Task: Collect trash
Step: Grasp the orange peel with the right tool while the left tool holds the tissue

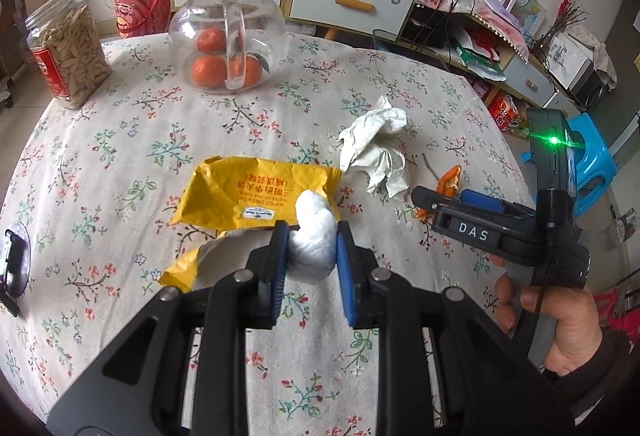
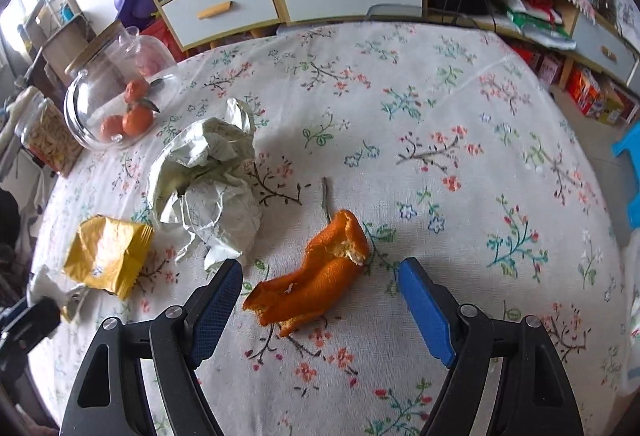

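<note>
My left gripper (image 1: 310,236) is shut on a white tissue wad (image 1: 314,236) just above the floral tablecloth. A yellow snack wrapper (image 1: 256,195) lies just beyond it; it also shows in the right wrist view (image 2: 108,256). A crumpled white paper (image 1: 378,151) lies further right and appears in the right wrist view (image 2: 208,179) too. My right gripper (image 2: 320,276) is open, its fingers either side of an orange peel (image 2: 316,280) on the cloth. In the left wrist view the right gripper (image 1: 432,201) sits by the peel (image 1: 450,181).
A glass jar (image 1: 226,31) with tangerines and a plastic jar of seeds (image 1: 66,51) stand at the table's far side. A small twig (image 2: 326,195) lies beyond the peel. A black object (image 1: 12,264) lies at the left table edge. Cabinets and a blue stool (image 1: 592,163) stand past the table.
</note>
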